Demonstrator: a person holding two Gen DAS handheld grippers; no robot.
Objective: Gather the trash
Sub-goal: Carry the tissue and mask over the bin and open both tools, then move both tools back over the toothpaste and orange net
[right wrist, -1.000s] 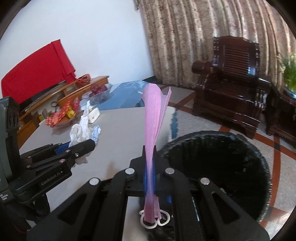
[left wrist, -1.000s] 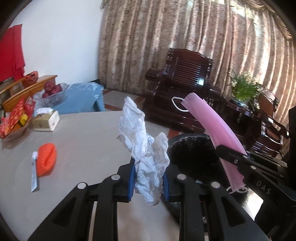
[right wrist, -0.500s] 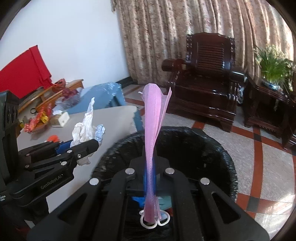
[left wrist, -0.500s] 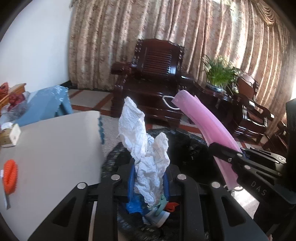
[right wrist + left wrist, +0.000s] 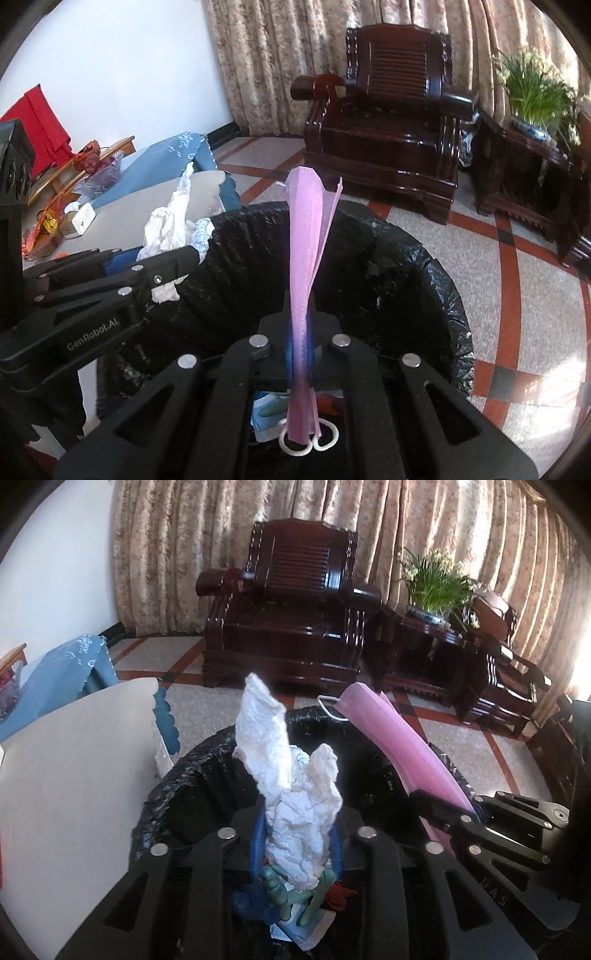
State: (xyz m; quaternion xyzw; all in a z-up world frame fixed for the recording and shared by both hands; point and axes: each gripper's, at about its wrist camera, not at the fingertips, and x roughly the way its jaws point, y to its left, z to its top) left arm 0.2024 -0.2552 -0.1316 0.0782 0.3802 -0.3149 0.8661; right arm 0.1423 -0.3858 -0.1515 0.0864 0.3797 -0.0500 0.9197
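My left gripper is shut on a crumpled white paper and holds it over the black-lined trash bin. My right gripper is shut on a folded pink face mask with white ear loops, also above the bin. The mask and the right gripper show at the right of the left wrist view. The paper and the left gripper show at the left of the right wrist view. Trash lies in the bin's bottom.
The beige table edge is left of the bin, with a tissue box and snacks further back. A dark wooden armchair, a side table with a plant and curtains stand beyond on the tiled floor.
Both grippers have swung right from over the table to above the bin, still holding the paper and the mask. The bin's contents have come into view.
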